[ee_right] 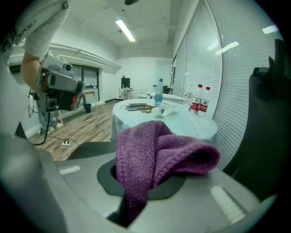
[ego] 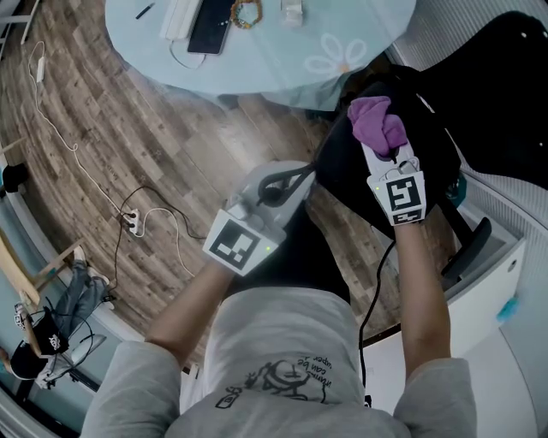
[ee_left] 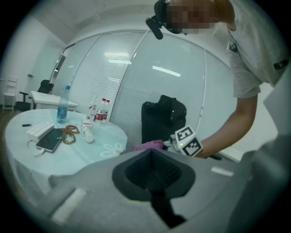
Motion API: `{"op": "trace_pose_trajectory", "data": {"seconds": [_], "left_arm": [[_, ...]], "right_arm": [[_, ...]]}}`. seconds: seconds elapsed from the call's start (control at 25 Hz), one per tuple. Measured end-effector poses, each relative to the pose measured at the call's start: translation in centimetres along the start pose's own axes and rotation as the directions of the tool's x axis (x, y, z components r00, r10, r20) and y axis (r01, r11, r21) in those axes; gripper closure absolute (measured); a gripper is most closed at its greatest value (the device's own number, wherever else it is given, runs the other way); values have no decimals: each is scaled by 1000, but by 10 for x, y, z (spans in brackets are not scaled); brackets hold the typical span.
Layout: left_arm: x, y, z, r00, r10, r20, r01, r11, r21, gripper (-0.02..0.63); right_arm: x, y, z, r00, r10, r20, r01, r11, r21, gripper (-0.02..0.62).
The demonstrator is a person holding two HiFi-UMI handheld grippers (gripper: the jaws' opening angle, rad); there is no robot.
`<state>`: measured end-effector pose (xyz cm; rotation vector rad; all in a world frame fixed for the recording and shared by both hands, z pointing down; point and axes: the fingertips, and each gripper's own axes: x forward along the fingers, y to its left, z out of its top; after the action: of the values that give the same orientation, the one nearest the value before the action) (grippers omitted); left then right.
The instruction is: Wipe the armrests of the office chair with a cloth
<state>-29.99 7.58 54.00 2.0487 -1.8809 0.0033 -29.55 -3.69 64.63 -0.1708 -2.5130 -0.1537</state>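
My right gripper (ego: pixel 383 147) is shut on a purple knitted cloth (ego: pixel 377 121), held above the black office chair (ego: pixel 351 175). In the right gripper view the cloth (ee_right: pixel 157 152) bulges out of the closed jaws and droops forward. The left gripper (ego: pixel 276 190) hovers over the chair's left edge, shut, with nothing between its dark pads (ee_left: pixel 154 170). The left gripper view shows the chair's black backrest (ee_left: pixel 163 116) and the cloth (ee_left: pixel 149 146) beside the right gripper's marker cube (ee_left: pixel 187 141). A dark armrest (ego: pixel 467 250) sticks out lower right of the right gripper.
A round pale-blue table (ego: pixel 282 64) stands just beyond the chair, with a phone (ego: pixel 210 27), beads (ego: pixel 245 12) and bottles (ee_left: pixel 63 104) on it. A power strip and cables (ego: pixel 133 221) lie on the wooden floor to the left. White cabinets (ego: pixel 497 282) close in on the right.
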Motion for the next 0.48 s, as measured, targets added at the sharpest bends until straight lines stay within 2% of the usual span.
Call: {"op": "trace_pose_trajectory", "data": {"seconds": [0.2,0.28,0.48], "left_arm": [[-1,-3,-2,1000,-4,-6,4,1000,6,604],[-2,-5,-3,1000,-2,-4,2,1000,-10,604],[-7,-7,0,1000,-1,-3,1,1000,3,603]], "right_arm": [[-14,70,0,997,76,20,-75,997,-22,554],[-18,92,-1,996,90,20,-90,996,6,554],[-19,106,-1,997,81,-8,-80,994,71,554]]}}
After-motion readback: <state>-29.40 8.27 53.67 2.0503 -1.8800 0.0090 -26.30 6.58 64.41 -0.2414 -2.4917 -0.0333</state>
